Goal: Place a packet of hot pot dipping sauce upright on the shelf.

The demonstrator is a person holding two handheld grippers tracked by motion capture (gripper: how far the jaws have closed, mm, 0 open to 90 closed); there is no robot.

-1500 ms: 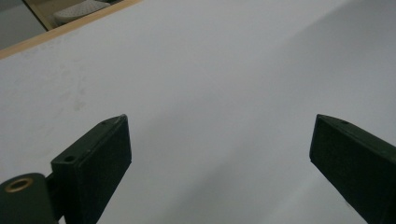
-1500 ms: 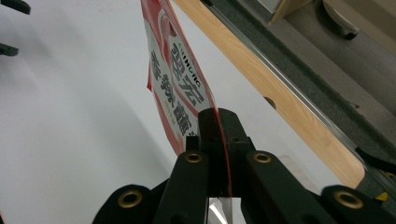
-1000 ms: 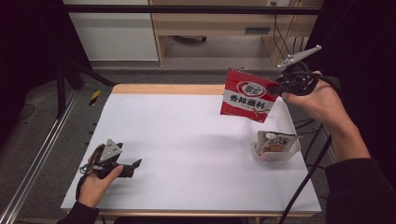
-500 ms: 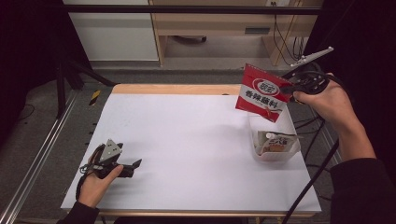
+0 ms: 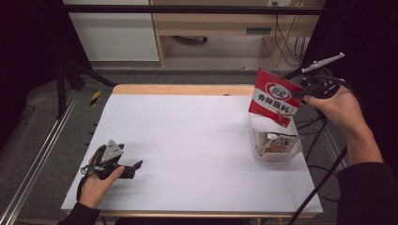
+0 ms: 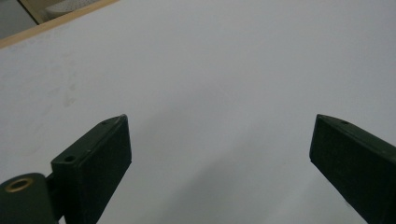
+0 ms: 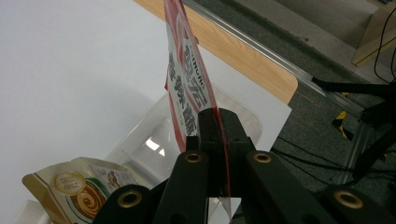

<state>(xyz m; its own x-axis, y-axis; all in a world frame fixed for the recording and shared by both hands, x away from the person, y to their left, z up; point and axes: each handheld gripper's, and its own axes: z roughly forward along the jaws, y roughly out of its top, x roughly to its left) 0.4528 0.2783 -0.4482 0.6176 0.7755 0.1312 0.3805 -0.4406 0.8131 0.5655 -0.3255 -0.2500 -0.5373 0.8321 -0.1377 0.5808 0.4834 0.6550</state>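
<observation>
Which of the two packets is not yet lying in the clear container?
The red packet: the right claw holds it above the clear container, where the beige packet lies.

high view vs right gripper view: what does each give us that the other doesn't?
High view alone: the left gripper resting open on the white table and the person's right hand. Right gripper view alone: the right gripper with its jaws pinched flat on the red packet's edge, seen edge-on, and the wooden table edge up close. Both: the red packet above the clear container, which already holds a beige packet.
</observation>
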